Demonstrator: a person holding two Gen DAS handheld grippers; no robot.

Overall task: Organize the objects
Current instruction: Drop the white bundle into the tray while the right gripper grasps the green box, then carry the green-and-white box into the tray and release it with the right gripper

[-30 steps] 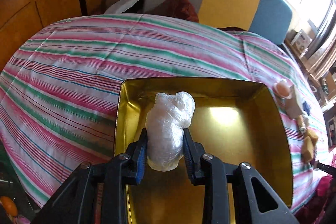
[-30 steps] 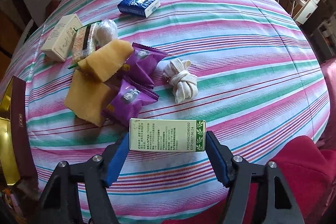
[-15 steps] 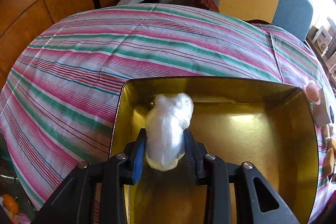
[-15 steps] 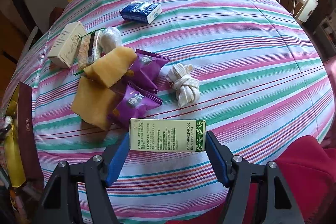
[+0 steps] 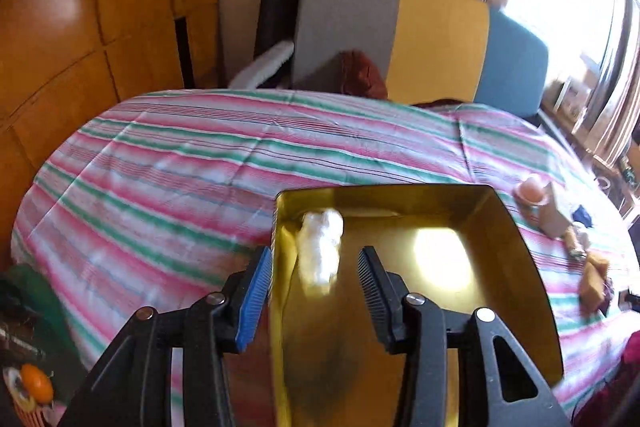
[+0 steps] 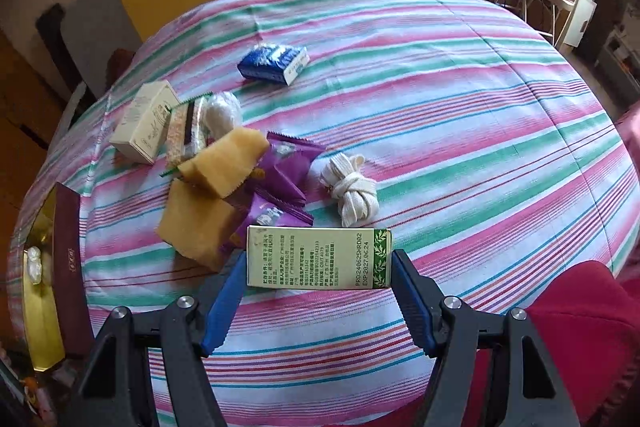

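Inside gold tin [image 5: 520, 251], white plastic bundle [image 5: 320, 251]

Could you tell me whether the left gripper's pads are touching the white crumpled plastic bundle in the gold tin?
Apart. The left wrist view shows the left gripper opening, gold tin floor visible between each pad and the white crumpled plastic bundle lying inside.

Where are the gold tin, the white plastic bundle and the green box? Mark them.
gold tin [image 5: 516, 267], left wrist view, right inner wall.
white plastic bundle [image 5: 320, 247], left wrist view, its middle.
green box [image 6: 318, 258], right wrist view, printed face.
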